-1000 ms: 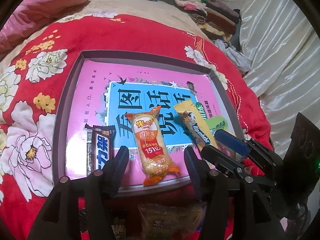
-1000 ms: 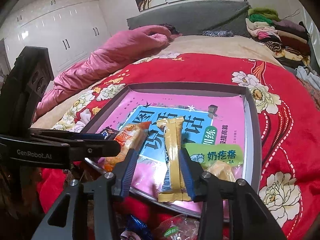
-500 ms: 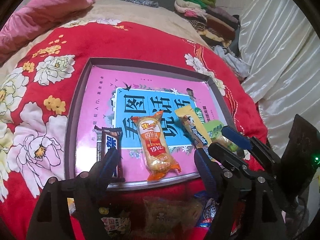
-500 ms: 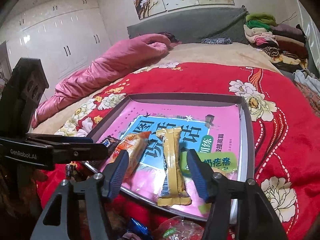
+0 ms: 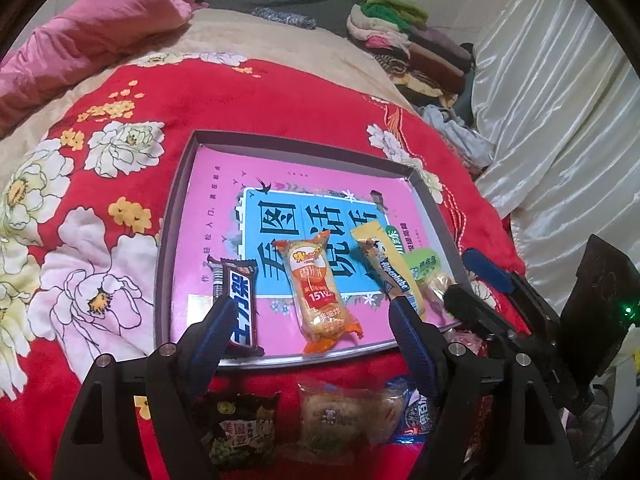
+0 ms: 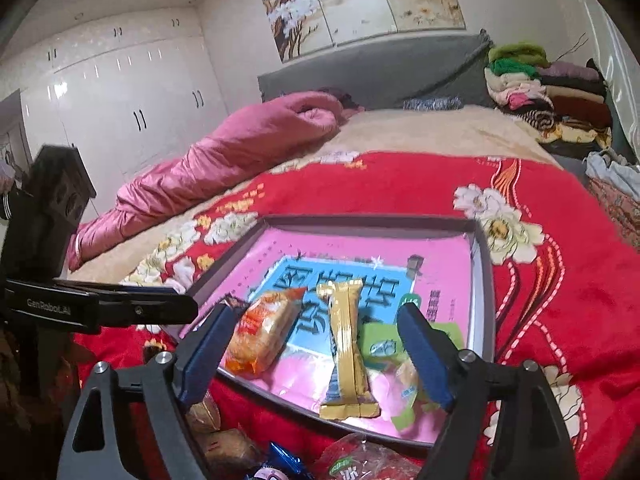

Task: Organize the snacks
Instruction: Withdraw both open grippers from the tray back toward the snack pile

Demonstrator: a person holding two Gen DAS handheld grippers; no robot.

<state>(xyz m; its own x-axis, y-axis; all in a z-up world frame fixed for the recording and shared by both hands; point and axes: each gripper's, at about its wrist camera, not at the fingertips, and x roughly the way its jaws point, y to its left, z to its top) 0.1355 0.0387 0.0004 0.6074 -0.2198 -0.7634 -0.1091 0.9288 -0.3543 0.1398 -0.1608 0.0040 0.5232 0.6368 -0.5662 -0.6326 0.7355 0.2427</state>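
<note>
Both claws hang wide apart over the near rim of the tray [image 5: 166,240], nothing between the fingers of either one. The left claw [image 5: 310,320] straddles the near edge; its left finger overlaps the dark chocolate bar [image 5: 239,308], though whether it touches I cannot tell. The right claw [image 6: 316,344] frames the yellow bar [image 6: 347,348] with space on both sides.

Inside the tray, four snacks sit in a row along the 6 o'clock edge: chocolate bar at 7, orange rice-cracker pack [image 5: 318,292] at 6, yellow bar [image 5: 386,264] at 5, and a green-labelled packet [image 6: 384,350] at the right corner. The orange pack's tail reaches the near rim. The far half of the tray, up at 12 o'clock, shows only the pink printed liner [image 5: 288,168], open room there.

The left view alone shows loose packets on the blanket below the rim: a dark green-pea bag [image 5: 240,428], a pale clear-wrapped cake [image 5: 340,420] and a blue wrapper [image 5: 416,412]. It also catches the right claw [image 5: 476,284] coming in at 4 o'clock. The right view alone shows white wardrobes [image 6: 132,112], a flower painting [image 6: 360,0] and the left claw's arm at 9 o'clock.

All of it rests on a bed under a red floral blanket [image 5: 248,96], with a pink quilt [image 6: 224,160] and folded clothes [image 6: 548,92] at the head.
</note>
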